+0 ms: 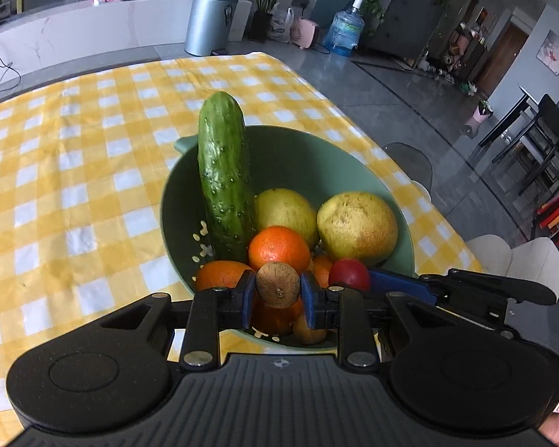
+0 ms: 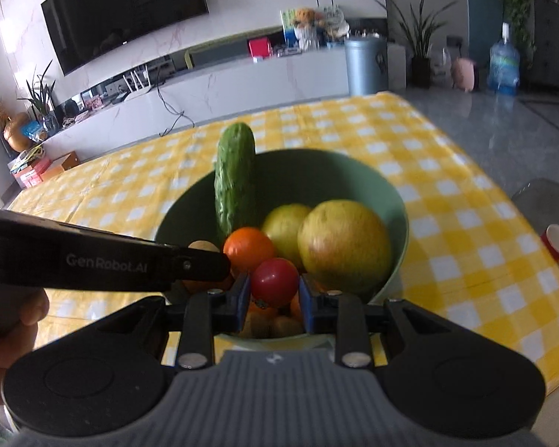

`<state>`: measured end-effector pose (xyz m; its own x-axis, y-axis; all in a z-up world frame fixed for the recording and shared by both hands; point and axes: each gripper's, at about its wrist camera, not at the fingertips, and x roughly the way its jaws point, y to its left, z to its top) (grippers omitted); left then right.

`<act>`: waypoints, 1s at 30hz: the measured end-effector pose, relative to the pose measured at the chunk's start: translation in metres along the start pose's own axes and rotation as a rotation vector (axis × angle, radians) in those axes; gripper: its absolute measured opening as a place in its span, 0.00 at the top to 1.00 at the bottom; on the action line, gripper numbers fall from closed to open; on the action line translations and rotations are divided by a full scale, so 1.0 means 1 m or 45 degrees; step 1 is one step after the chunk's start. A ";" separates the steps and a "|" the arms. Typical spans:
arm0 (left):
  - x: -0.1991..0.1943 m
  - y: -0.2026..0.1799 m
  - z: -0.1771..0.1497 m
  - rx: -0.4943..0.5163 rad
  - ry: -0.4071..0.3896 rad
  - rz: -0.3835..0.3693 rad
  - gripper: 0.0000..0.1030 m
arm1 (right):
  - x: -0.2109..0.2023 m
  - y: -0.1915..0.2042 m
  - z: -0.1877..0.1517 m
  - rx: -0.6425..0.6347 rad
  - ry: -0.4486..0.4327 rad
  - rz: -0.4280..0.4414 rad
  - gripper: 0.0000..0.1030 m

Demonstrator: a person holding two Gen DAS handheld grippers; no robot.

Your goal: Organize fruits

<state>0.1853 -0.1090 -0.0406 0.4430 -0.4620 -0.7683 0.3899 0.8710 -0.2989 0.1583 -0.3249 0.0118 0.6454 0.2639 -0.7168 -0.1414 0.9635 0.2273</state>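
Over the green bowl (image 1: 354, 156), fingers (image 1: 246, 298) pinch a round, rough-skinned brown fruit (image 1: 278, 285).

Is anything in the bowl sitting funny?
Yes. The cucumber stands nearly upright against the green bowl, poking above its rim, while the round fruits sit low in the bowl. It looks propped and might topple.

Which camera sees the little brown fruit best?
The left wrist view: the brown fruit sits sharp between the left gripper fingers. In the right wrist view only a pale sliver peeks out behind the black arm.
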 end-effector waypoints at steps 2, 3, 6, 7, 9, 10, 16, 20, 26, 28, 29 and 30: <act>0.001 0.001 0.000 -0.008 0.016 -0.016 0.72 | 0.002 -0.003 -0.001 0.019 0.017 0.008 0.76; 0.002 0.000 0.000 -0.008 0.019 -0.020 0.72 | 0.004 -0.004 0.000 0.025 0.027 0.008 0.76; 0.003 0.001 0.001 -0.029 0.036 -0.040 0.72 | 0.005 -0.004 0.000 0.023 0.034 0.007 0.75; 0.004 0.002 0.001 -0.041 0.040 -0.048 0.72 | 0.006 -0.003 0.000 0.020 0.036 0.006 0.75; 0.005 0.003 0.000 -0.056 0.044 -0.058 0.72 | 0.006 -0.002 0.000 0.016 0.036 0.004 0.75; 0.005 0.004 0.000 -0.060 0.044 -0.062 0.72 | 0.006 -0.003 0.000 0.016 0.035 0.003 0.75; 0.005 0.008 0.000 -0.097 0.054 -0.072 0.68 | 0.004 -0.002 0.000 0.018 0.023 -0.004 0.68; -0.005 0.006 0.000 -0.094 0.031 -0.049 0.58 | 0.000 -0.004 0.000 0.029 0.001 0.004 0.64; -0.034 0.004 -0.002 -0.090 -0.048 -0.037 0.52 | -0.014 -0.007 0.000 0.061 -0.093 0.018 0.50; -0.047 0.001 -0.003 -0.064 -0.097 -0.003 0.51 | -0.022 -0.007 0.000 0.061 -0.135 0.020 0.49; -0.054 -0.002 -0.004 -0.046 -0.124 0.020 0.50 | -0.026 -0.006 0.001 0.064 -0.150 0.019 0.47; -0.062 -0.005 -0.005 -0.026 -0.150 0.048 0.50 | -0.030 -0.006 0.001 0.070 -0.163 0.019 0.45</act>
<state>0.1519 -0.0841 0.0053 0.5493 -0.4439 -0.7080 0.3552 0.8909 -0.2830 0.1408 -0.3382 0.0326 0.7345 0.2672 -0.6238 -0.1128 0.9545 0.2760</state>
